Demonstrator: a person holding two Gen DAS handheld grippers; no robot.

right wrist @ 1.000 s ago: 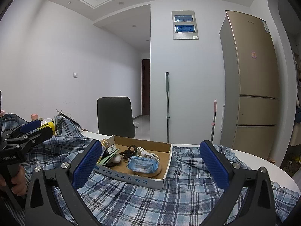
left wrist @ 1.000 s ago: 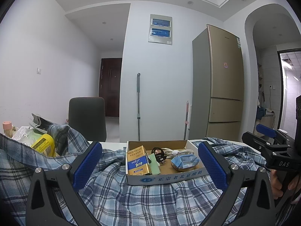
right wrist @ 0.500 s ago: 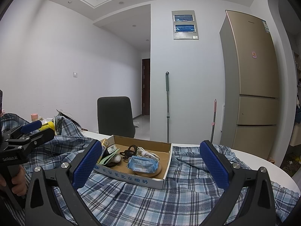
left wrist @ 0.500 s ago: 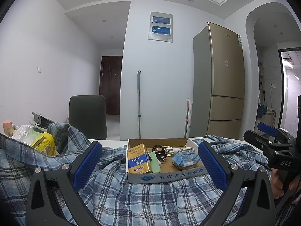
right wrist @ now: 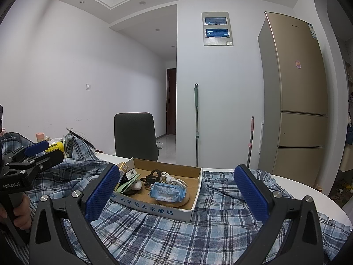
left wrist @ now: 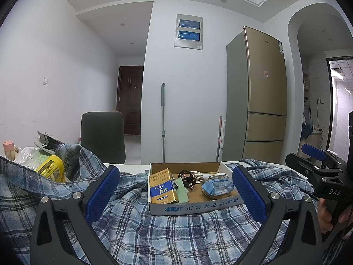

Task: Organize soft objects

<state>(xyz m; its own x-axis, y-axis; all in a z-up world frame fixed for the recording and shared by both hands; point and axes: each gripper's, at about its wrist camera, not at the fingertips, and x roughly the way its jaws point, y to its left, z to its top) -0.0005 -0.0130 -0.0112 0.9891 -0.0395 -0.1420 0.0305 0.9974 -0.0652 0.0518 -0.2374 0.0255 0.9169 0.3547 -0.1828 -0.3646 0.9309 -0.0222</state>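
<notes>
Left gripper [left wrist: 175, 195]: jaws wide apart, nothing between them, held level above cloth; judged a pre-grasp stance.
Right gripper [right wrist: 176, 195]: jaws equally spread, empty, alongside left gripper; pairing suits two-point hold on wide fabric.
Plaid shirt [left wrist: 154, 231]: blue check, task item, spread rumpled over table [right wrist: 308, 190], directly below both grippers.
Cardboard tray [left wrist: 194, 207]: sits on shirt, pinning it; likely needs shifting first. Contents: yellow-blue box [left wrist: 162, 188], coiled cables [left wrist: 198, 176], blue wipes pack [right wrist: 167, 191].
Yellow bottle [left wrist: 49, 167]: left, partly under shirt fold.

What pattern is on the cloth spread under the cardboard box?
Blue-and-white plaid shirt fabric; clearest in the right wrist view.
</notes>
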